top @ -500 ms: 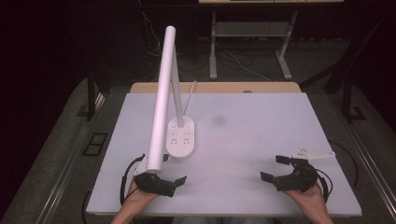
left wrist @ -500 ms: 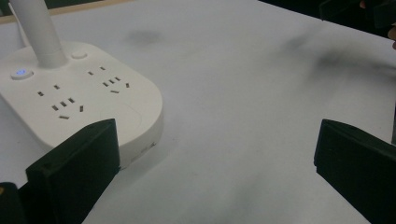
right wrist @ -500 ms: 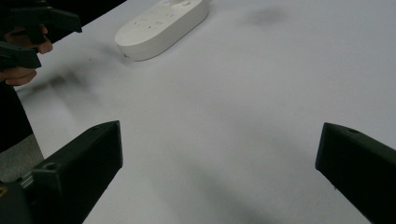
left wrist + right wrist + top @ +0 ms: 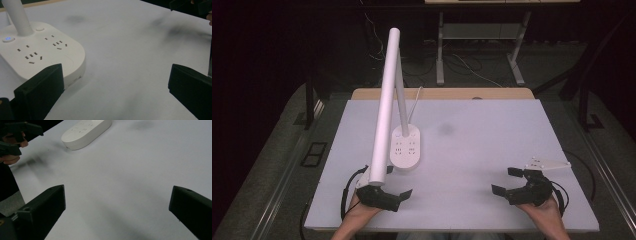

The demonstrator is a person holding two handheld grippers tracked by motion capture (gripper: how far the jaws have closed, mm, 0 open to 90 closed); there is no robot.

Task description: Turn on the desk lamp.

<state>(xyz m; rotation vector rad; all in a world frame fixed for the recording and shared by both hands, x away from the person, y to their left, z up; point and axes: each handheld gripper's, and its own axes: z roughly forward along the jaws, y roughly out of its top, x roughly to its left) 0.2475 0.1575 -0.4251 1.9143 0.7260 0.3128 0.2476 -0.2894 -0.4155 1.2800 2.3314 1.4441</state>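
A white desk lamp stands on the left half of the white table (image 4: 492,145); its oval base (image 4: 406,148) carries power sockets and a lit blue button (image 4: 7,38). Its long white tube arm (image 4: 384,105) leans toward the near edge, over my left hand. My left gripper (image 4: 402,199) is open just in front of the base, nothing between its jaws (image 4: 115,100). At the near right my right gripper (image 4: 504,181) is open too, over bare table (image 4: 117,220). The lamp base (image 4: 86,131) lies far ahead of it, with the left gripper (image 4: 17,135) beyond.
A faint dark smudge (image 4: 445,129) marks the table's middle. A wooden strip (image 4: 442,94) runs along the far edge. Behind it are a metal desk frame (image 4: 482,35) and loose cables (image 4: 462,62) on the dark floor.
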